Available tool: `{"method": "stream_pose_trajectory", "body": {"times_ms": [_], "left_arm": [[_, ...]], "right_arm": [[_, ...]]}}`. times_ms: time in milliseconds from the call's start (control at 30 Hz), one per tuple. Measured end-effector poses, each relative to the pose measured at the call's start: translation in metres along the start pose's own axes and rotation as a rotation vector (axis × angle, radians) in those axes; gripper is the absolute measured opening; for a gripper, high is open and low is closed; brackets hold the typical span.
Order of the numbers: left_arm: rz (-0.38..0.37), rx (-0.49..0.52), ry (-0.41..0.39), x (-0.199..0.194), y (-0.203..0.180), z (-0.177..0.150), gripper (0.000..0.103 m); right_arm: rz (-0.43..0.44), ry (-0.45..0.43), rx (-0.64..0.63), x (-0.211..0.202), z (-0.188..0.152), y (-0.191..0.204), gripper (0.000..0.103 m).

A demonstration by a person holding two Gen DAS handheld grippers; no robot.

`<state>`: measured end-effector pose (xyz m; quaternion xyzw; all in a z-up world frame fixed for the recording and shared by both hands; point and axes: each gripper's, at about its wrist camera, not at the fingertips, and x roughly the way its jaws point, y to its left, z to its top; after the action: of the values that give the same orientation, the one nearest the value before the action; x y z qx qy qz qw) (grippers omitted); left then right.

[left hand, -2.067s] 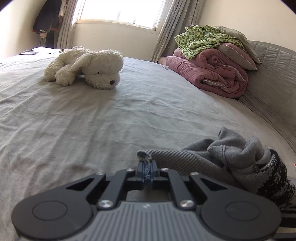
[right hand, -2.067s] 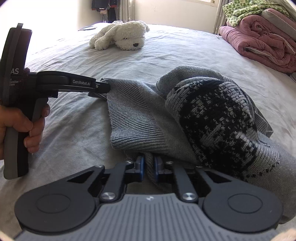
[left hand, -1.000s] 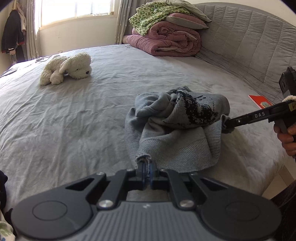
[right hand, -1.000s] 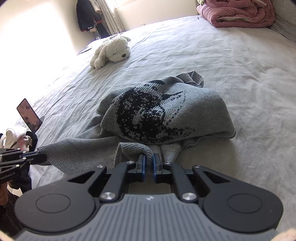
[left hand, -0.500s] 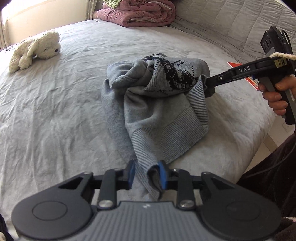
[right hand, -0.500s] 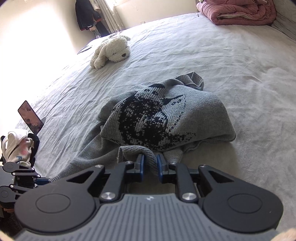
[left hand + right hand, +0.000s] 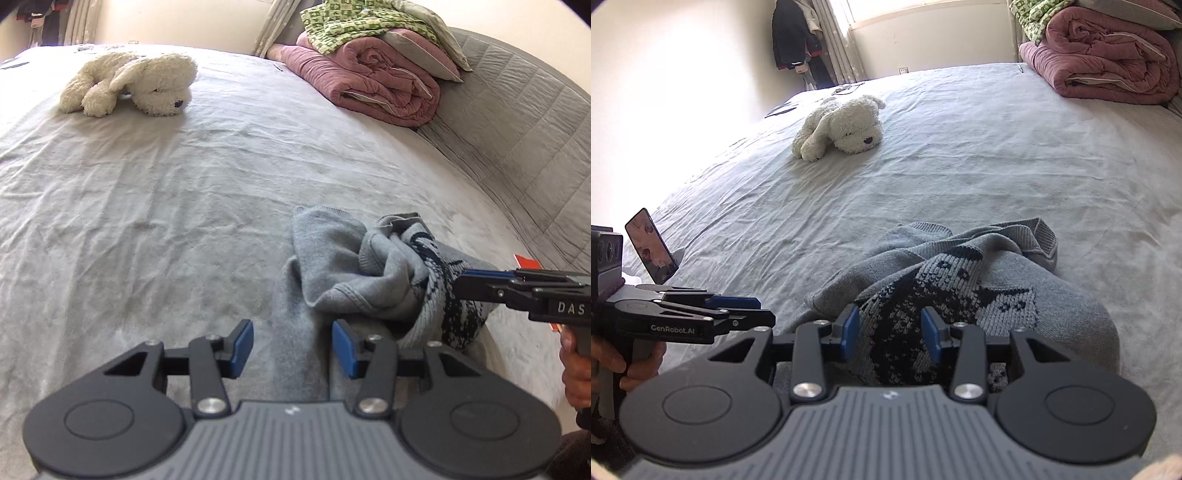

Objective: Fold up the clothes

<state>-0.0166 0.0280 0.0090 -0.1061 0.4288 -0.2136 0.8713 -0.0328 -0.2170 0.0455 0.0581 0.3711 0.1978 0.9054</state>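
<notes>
A crumpled grey sweater lies on the bed near its front edge, its long axis running from that edge toward the quilted headboard. The left gripper hangs released just over the plain grey end, jaws spread and empty. The right gripper, also spread and empty, straddles the dark knitted pattern, each tool level in a hand.
</notes>
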Motion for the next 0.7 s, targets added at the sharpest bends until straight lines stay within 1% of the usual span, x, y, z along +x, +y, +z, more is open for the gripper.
{"method": "stream_pose_trajectory", "body": {"times_ms": [133,300,333,367,400,533,567,633,667,700], "left_arm": [[-0.015,-0.079,-0.010,0.027,0.017,0.004,0.048],[-0.044,-0.121,-0.019,0.040,0.023,0.006,0.045],[-0.054,-0.126,-0.017,0.042,0.024,0.008,0.043],[-0.063,-0.132,-0.016,0.044,0.025,0.009,0.032],[-0.075,-0.142,-0.008,0.046,0.026,0.009,0.025],[-0.088,-0.137,-0.004,0.053,0.026,0.006,0.022],[-0.089,-0.134,-0.006,0.054,0.026,0.006,0.020],[-0.090,-0.131,-0.010,0.058,0.024,0.005,0.013],[-0.090,-0.135,-0.012,0.059,0.024,0.005,0.006],[-0.090,-0.138,-0.014,0.060,0.023,0.004,0.006]], "right_arm": [[-0.002,-0.015,-0.078,0.023,0.007,0.014,0.051],[0.012,-0.017,-0.205,0.042,0.008,0.033,0.053],[0.017,-0.016,-0.236,0.044,0.006,0.037,0.053],[0.020,-0.014,-0.269,0.046,0.003,0.039,0.054],[0.019,-0.012,-0.303,0.049,0.000,0.042,0.054],[-0.025,0.000,-0.428,0.059,-0.013,0.047,0.054],[-0.040,-0.002,-0.442,0.061,-0.014,0.048,0.052],[-0.068,-0.012,-0.451,0.065,-0.015,0.047,0.042],[-0.078,-0.019,-0.443,0.066,-0.014,0.046,0.030],[-0.090,-0.026,-0.434,0.066,-0.012,0.044,0.023]]}}
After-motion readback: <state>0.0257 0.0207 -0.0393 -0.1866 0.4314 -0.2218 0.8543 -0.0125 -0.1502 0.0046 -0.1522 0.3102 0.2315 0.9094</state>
